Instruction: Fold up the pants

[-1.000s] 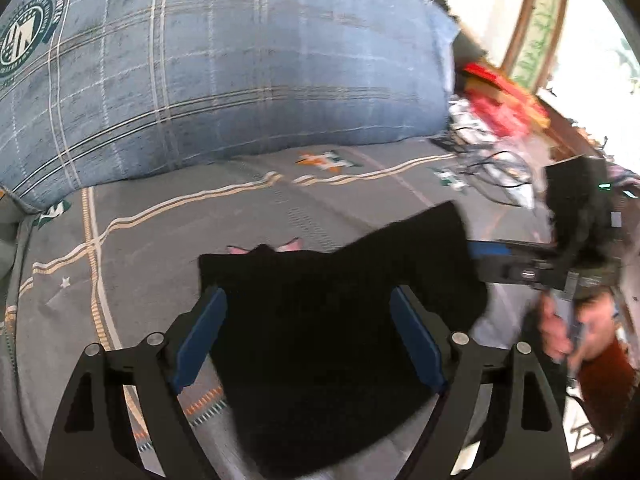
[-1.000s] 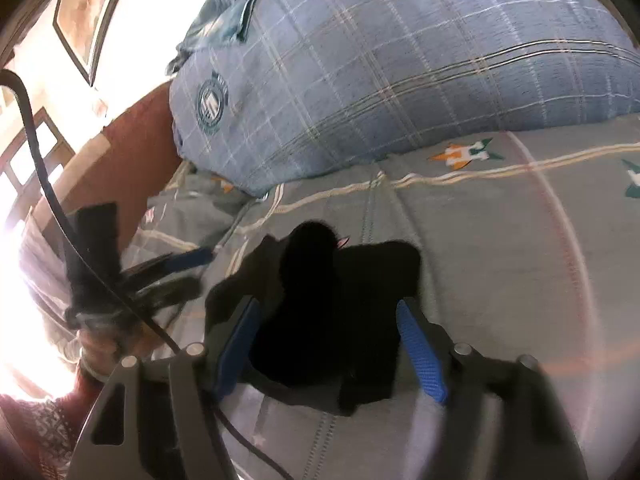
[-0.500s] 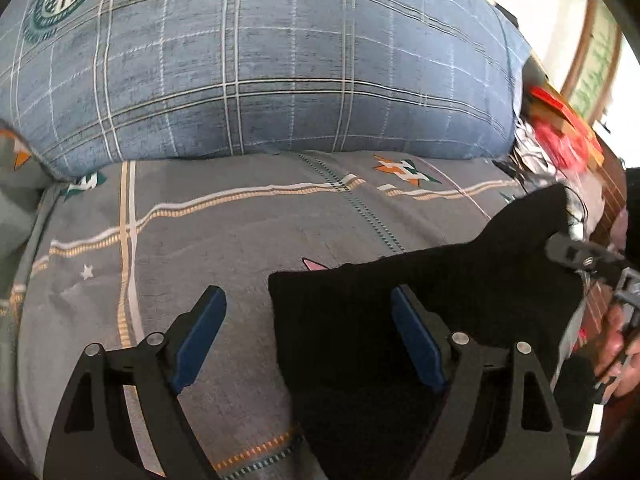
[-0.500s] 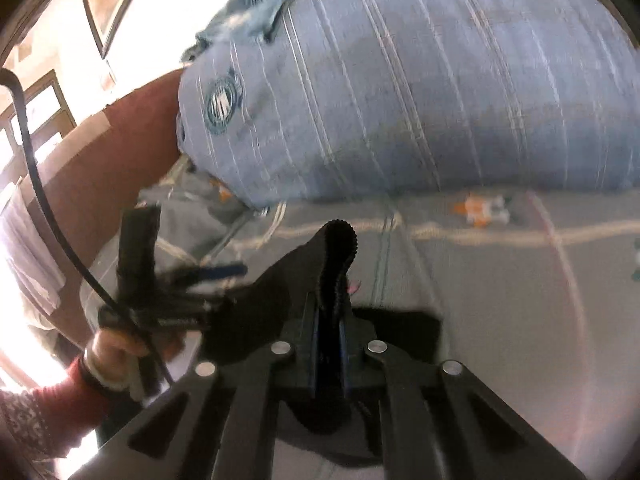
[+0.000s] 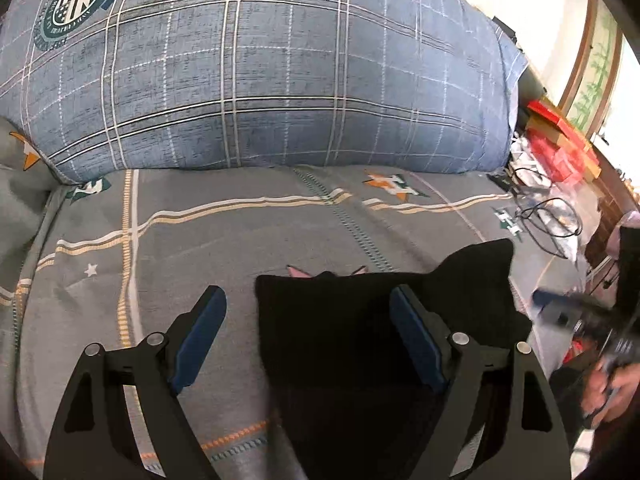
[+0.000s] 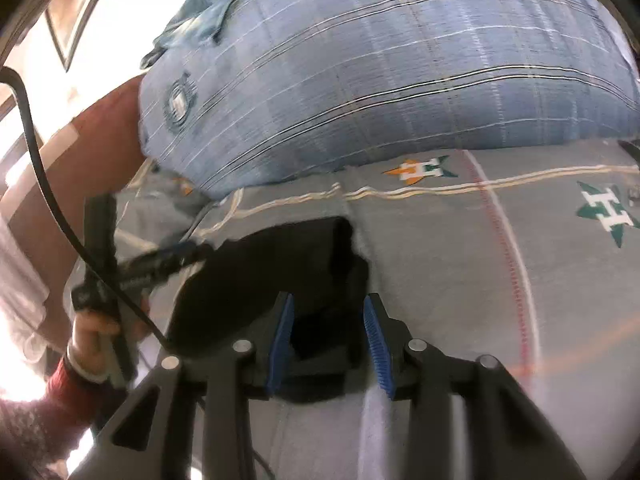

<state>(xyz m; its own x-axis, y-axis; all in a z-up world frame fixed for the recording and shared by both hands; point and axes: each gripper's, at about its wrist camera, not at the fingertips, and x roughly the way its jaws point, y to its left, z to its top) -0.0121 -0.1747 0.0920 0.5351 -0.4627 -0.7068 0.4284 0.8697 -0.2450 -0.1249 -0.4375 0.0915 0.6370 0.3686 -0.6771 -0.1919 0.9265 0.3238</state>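
Half a second ago your right gripper (image 6: 327, 338) was clamped on a raised fold of the black pants (image 5: 360, 332); now its jaws stand partly apart with the cloth dropped loose between them. Your left gripper (image 5: 308, 338) has jaws wide apart as before, the pants' left edge between them, its right finger (image 5: 416, 340) over the cloth. The pants lie bunched on the grey bed (image 5: 240, 240), near its front edge, below the blue plaid pillow (image 5: 260, 72). Only the left view shows clutter and cables (image 5: 548, 216) at the bed's right edge; only the right view shows your left hand (image 6: 100, 326). The pillow's badge (image 5: 78, 0) lettering is too small to read; the bed sheet prints a green "H" (image 6: 606, 210).
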